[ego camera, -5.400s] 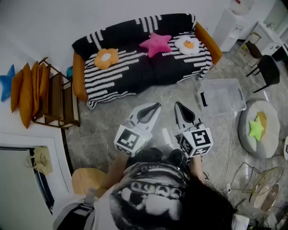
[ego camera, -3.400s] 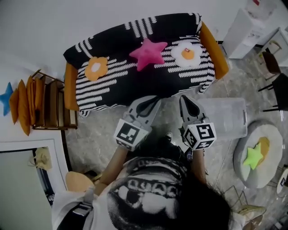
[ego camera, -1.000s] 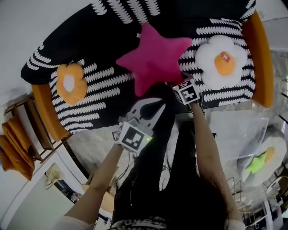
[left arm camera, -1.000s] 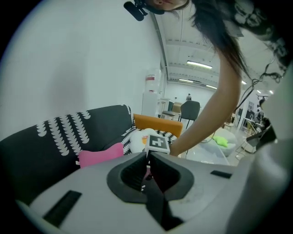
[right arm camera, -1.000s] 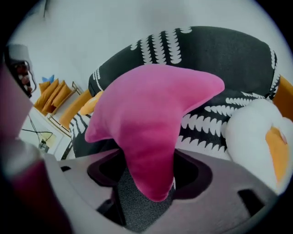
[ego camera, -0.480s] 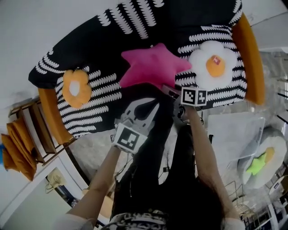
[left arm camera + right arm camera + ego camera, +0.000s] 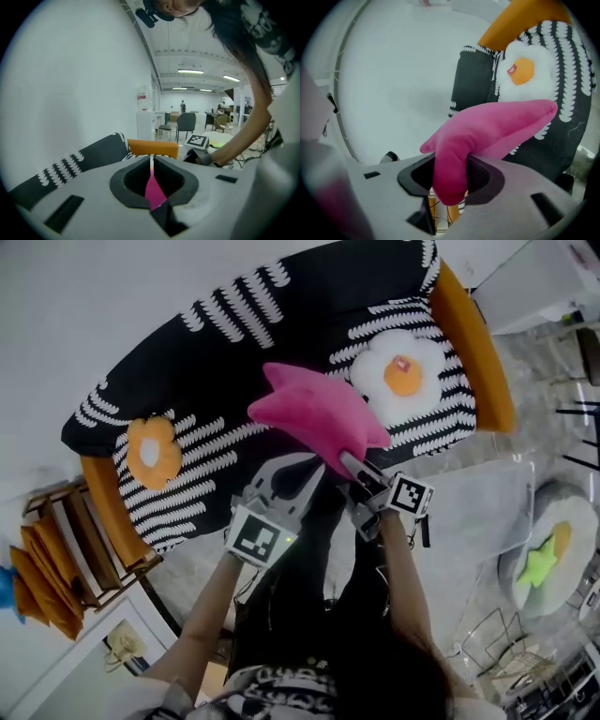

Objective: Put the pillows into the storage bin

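Observation:
A pink star pillow [image 7: 314,409] [image 7: 487,129] hangs lifted above the black-and-white striped sofa [image 7: 281,315]. My right gripper [image 7: 349,463] [image 7: 450,173] is closing on one of its arms, and the plush bulges out between the jaws. My left gripper [image 7: 305,465] [image 7: 151,161] is shut and holds nothing, just left of the right one; pink shows through its slit. A fried-egg pillow [image 7: 401,371] [image 7: 522,68] lies on the sofa's right seat and an orange flower pillow [image 7: 152,451] on its left. The clear storage bin [image 7: 497,521] stands on the floor to the right.
The sofa's orange armrest [image 7: 473,334] lies between the seat and the bin. A round grey cushion with a green star pillow [image 7: 542,563] sits at the far right. A wooden rack with orange cushions [image 7: 47,568] stands at the left. The person's legs are below the grippers.
My right gripper has closed on the star pillow's arm and drawn it up and back off the seat. The left gripper has barely moved.

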A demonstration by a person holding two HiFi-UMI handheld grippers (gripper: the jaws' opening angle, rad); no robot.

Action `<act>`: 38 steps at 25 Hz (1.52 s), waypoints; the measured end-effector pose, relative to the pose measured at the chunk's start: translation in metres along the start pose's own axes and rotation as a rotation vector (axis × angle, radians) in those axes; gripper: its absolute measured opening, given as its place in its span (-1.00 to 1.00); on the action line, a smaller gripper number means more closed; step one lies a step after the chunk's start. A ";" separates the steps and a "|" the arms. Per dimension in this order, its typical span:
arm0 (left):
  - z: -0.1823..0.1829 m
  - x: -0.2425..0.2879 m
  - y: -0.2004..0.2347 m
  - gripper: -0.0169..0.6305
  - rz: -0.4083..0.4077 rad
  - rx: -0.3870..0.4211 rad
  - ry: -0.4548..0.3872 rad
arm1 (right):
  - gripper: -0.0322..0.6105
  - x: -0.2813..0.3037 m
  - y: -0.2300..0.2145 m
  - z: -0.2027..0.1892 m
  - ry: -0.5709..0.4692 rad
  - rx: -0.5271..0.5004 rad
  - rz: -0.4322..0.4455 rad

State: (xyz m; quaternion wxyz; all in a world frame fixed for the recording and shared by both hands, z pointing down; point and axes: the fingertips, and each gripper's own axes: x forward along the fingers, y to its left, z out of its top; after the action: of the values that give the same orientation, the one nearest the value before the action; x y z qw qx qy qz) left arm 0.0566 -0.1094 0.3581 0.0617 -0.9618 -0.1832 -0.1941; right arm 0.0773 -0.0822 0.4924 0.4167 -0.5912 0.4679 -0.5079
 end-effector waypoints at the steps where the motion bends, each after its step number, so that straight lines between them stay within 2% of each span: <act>1: 0.007 0.006 -0.010 -0.90 -0.032 0.012 -0.009 | -0.39 -0.016 0.004 0.005 -0.039 -0.017 0.001; 4: 0.027 0.034 -0.050 -0.90 -0.143 0.055 -0.020 | -0.40 -0.075 0.004 0.021 -0.164 -0.039 -0.028; 7: 0.049 0.071 -0.097 -0.90 -0.211 0.088 -0.024 | -0.40 -0.142 0.000 0.046 -0.245 -0.053 -0.038; 13: 0.087 0.154 -0.205 -0.90 -0.391 0.117 -0.050 | -0.40 -0.285 -0.029 0.082 -0.463 -0.044 -0.097; 22: 0.107 0.268 -0.413 -0.90 -0.655 0.196 -0.008 | -0.40 -0.525 -0.124 0.097 -0.735 0.027 -0.253; 24: 0.107 0.281 -0.447 -0.90 -0.712 0.205 0.003 | -0.40 -0.563 -0.144 0.094 -0.783 0.038 -0.295; 28: 0.099 0.294 -0.498 -0.90 -0.796 0.240 0.025 | -0.40 -0.616 -0.195 0.074 -0.853 0.122 -0.396; 30: 0.094 0.301 -0.517 -0.90 -0.819 0.248 0.038 | -0.40 -0.639 -0.229 0.060 -0.860 0.188 -0.485; 32: 0.091 0.310 -0.531 -0.90 -0.834 0.252 0.049 | -0.34 -0.659 -0.258 0.055 -0.883 0.226 -0.539; 34: 0.086 0.317 -0.540 -0.90 -0.847 0.264 0.067 | -0.13 -0.674 -0.281 0.053 -0.931 0.258 -0.551; 36: 0.080 0.321 -0.543 -0.90 -0.857 0.281 0.092 | -0.19 -0.679 -0.293 0.051 -0.952 0.275 -0.552; 38: 0.074 0.324 -0.539 -0.90 -0.854 0.294 0.111 | 0.00 -0.675 -0.295 0.054 -0.922 0.255 -0.562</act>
State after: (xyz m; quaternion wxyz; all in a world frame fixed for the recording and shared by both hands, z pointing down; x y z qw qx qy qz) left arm 0.1580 0.5103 0.4439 0.1216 -0.7691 -0.5856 -0.2253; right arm 0.1375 0.6408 0.6289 0.4950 -0.7993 -0.0037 -0.3406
